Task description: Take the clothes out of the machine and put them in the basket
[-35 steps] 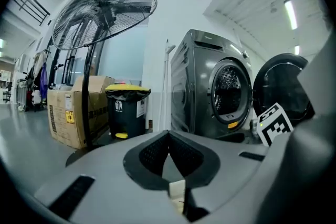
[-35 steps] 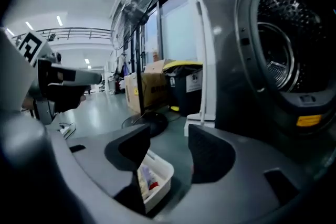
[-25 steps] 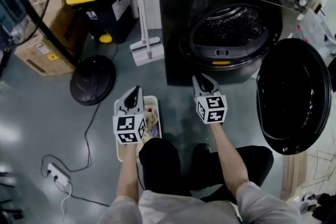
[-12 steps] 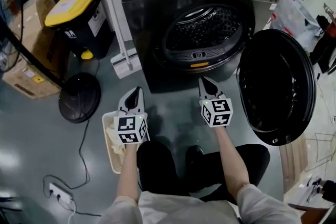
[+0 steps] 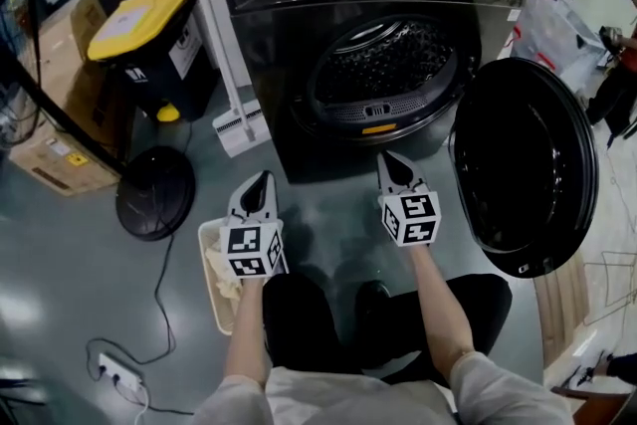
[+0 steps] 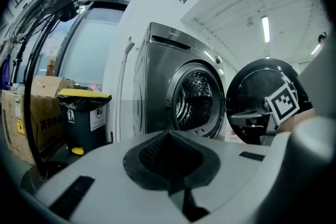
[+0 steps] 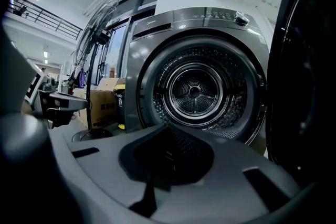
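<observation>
The black washing machine stands with its round door swung open to the right. No clothes show in the drum, which also appears in the left gripper view. A white basket with light-coloured clothes sits on the floor at the lower left, partly hidden under my left hand. My left gripper hovers over the basket's far end, shut and empty. Level with it, my right gripper points at the drum, also shut with nothing in it.
A yellow-lidded bin, a cardboard box and a fan's black round base stand left of the machine. A white mop head leans by its left corner. A cable runs to a power strip. The person's dark legs fill the lower middle.
Compared with a second ago both grippers sit a little nearer the machine, and the head view has swung so the machine lies more to the left. Hardly anything moved in the last half second.
</observation>
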